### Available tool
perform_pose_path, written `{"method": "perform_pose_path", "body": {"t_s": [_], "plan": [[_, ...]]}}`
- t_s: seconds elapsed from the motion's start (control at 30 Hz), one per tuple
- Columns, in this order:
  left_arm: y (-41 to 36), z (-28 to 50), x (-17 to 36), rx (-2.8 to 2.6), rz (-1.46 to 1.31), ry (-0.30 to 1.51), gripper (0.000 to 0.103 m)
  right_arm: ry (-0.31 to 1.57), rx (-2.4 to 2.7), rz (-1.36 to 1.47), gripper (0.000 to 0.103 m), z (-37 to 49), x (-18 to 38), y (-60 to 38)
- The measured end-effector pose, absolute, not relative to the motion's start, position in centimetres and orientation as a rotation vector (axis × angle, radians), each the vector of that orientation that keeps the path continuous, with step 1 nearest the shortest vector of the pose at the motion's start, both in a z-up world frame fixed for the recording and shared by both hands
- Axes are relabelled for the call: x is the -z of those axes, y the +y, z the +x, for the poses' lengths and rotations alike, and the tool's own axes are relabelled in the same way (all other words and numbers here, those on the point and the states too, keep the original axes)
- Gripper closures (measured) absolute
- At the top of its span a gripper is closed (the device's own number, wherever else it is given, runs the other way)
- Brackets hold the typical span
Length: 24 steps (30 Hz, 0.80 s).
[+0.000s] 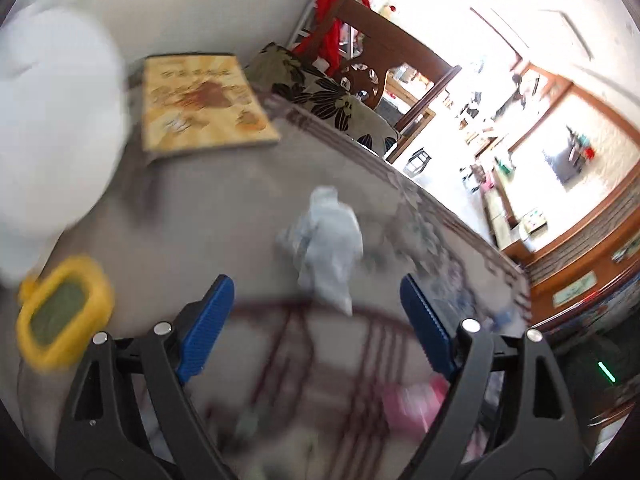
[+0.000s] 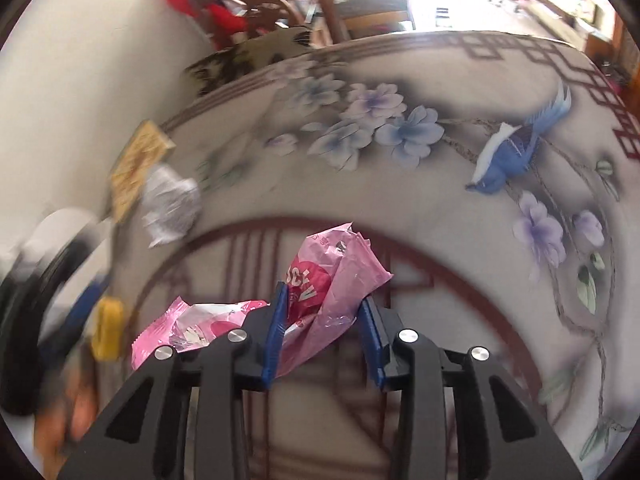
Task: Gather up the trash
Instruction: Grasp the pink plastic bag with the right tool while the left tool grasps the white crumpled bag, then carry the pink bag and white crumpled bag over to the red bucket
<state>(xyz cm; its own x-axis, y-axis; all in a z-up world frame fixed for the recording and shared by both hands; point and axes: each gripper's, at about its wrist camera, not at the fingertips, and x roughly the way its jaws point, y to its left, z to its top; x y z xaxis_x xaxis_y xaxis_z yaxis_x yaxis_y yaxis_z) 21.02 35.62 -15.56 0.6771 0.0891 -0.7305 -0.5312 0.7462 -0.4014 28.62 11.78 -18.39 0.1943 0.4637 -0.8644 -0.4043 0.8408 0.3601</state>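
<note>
While the left wrist view shows the left gripper (image 1: pixel 316 312) spread wide above a crumpled white paper ball (image 1: pixel 326 240) on the table (image 1: pixel 208 200), only the right wrist view shows the right gripper (image 2: pixel 326 316) pinching a crinkly pink plastic wrapper (image 2: pixel 336 276), lifted over the glossy flowered tabletop. A flat yellow booklet (image 1: pixel 204 104) and a rounded yellow timer (image 1: pixel 64 312) lie near the paper.

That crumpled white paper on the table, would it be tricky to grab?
Probably not. The crumpled white paper looks light and soft, so it should squash between the open left tongs rather than slip. Its irregular, creased shape suggests it won't roll, though a nudge might slide it across the smooth tablecloth.
</note>
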Motion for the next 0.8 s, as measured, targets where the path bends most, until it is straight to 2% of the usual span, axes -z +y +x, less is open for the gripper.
{"method": "perform_pose_path", "body": {"t_s": [0.17,0.2,0.23,0.27,0.33,0.57,0.8], "plan": [[36.2,25.9,17.1,-0.387,-0.575,0.796,0.021,1.211,-0.677,-0.024,0.069,24.1,16.0,9.0],[36.2,26.6,17.6,-0.379,-0.580,0.809,0.024,1.209,-0.683,-0.033,0.069,23.5,15.8,8.6],[36.2,27.1,18.0,-0.377,-0.584,0.829,0.042,1.206,-0.689,-0.043,0.069,22.7,15.4,8.1],[36.2,27.3,18.4,-0.391,-0.578,0.849,0.051,1.202,-0.692,-0.048,0.069,22.0,15.1,7.7],[36.1,26.6,18.3,-0.393,-0.588,0.822,0.056,1.188,-0.692,-0.057,0.069,20.9,14.4,7.1],[33.7,19.3,16.6,-0.345,-0.719,0.768,0.058,1.127,-0.674,-0.104,0.069,17.2,12.9,5.2],[28.3,10.2,15.7,-0.284,-0.690,0.844,0.058,1.138,-0.672,-0.107,0.069,13.4,12.6,3.5]]}}
